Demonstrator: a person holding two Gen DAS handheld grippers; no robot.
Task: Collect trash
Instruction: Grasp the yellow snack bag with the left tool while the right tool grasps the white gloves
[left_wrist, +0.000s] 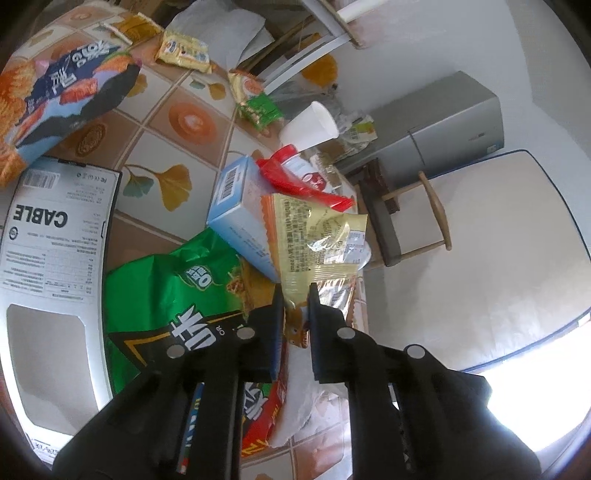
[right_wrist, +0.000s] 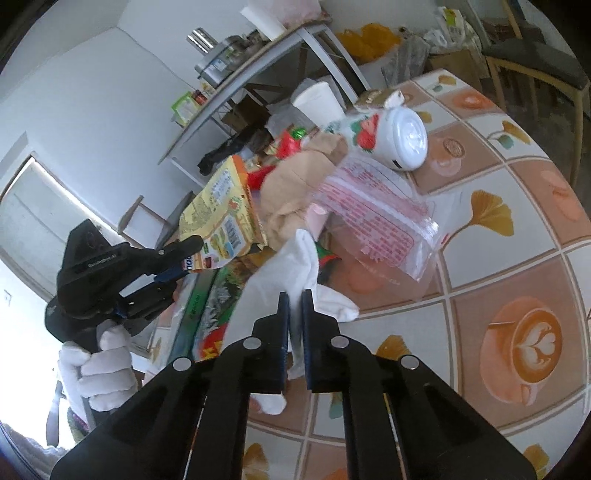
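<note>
Trash litters the table (right_wrist: 480, 229): left hand-held gripper (left_wrist: 295, 295) pinches a gold snack wrapper (left_wrist: 314, 236); right hand-held gripper (right_wrist: 294, 299) clamps a white tissue (right_wrist: 291, 269), cup (right_wrist: 317, 99) at twelve o'clock.

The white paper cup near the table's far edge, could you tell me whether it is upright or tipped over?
Tipped over. The white paper cup lies on its side among the wrappers, its open rim facing sideways in the left wrist view.

Black gripper (right_wrist: 295, 302) with silver rivets and blue-edged pads; white-gloved hand (right_wrist: 99, 365).
</note>
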